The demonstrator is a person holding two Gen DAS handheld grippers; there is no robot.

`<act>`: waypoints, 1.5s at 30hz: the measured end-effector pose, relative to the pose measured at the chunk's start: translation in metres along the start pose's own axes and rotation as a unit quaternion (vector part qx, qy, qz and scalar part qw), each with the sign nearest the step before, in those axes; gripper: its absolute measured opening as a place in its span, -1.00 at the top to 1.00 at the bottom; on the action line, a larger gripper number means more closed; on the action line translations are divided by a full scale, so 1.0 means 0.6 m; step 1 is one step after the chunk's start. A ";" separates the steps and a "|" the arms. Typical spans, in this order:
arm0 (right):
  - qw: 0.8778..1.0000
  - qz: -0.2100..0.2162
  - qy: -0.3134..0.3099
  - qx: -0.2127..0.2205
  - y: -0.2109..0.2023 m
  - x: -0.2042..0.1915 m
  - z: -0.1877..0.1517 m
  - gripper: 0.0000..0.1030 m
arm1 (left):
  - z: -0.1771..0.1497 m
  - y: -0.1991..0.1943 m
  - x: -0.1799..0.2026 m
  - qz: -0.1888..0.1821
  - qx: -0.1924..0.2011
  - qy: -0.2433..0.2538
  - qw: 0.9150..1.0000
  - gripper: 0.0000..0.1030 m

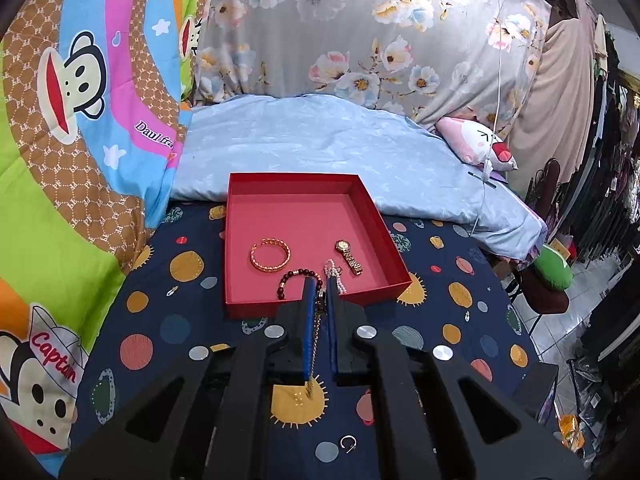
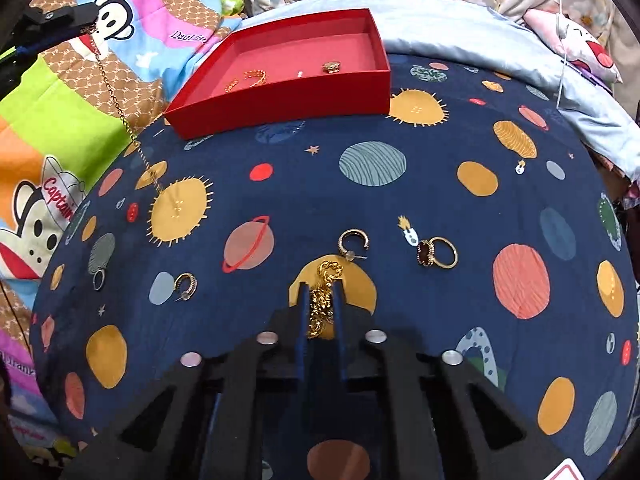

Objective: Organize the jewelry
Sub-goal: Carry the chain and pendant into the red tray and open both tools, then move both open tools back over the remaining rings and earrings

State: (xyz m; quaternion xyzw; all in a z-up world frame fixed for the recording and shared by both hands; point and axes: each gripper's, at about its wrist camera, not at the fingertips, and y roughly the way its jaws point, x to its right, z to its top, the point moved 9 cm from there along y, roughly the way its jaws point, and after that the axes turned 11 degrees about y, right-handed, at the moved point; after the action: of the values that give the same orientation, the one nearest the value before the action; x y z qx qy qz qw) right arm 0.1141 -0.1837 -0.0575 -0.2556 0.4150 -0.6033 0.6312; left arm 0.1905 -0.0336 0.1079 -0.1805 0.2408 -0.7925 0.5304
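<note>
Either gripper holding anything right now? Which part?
Left gripper pinches a thin gold chain at its top end; the rest dangles. Right gripper is closed around a bunched chunky gold chain lying on the sheet, gripped mid-bunch.

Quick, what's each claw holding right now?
Left gripper: shut on a thin gold chain that dangles.
Right gripper: shut on a chunky gold chain.
</note>
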 end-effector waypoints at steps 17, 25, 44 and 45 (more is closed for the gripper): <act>0.993 0.070 0.011 0.098 -0.098 -0.037 0.208 0.83 | 0.044 0.013 -0.013 0.006 0.012 0.005 1.000 0.91; 0.991 0.081 -0.012 0.102 -0.038 -0.076 0.359 0.83 | 0.142 0.075 -0.040 0.030 0.038 0.022 0.999 0.91; 0.996 0.053 -0.003 0.076 0.182 -0.091 0.518 0.41 | 0.195 0.354 -0.154 0.081 0.025 -0.017 0.996 0.24; 0.995 0.054 0.000 0.087 0.174 -0.091 0.520 0.23 | 0.193 0.351 -0.163 0.096 0.027 -0.024 0.995 -0.17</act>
State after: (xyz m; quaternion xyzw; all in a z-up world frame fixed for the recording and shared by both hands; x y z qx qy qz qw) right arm 0.4350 -0.1716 0.0317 -0.1774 0.3743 -0.6023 0.6824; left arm 0.4484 -0.0324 0.0789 -0.1614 0.2226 -0.7393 0.6146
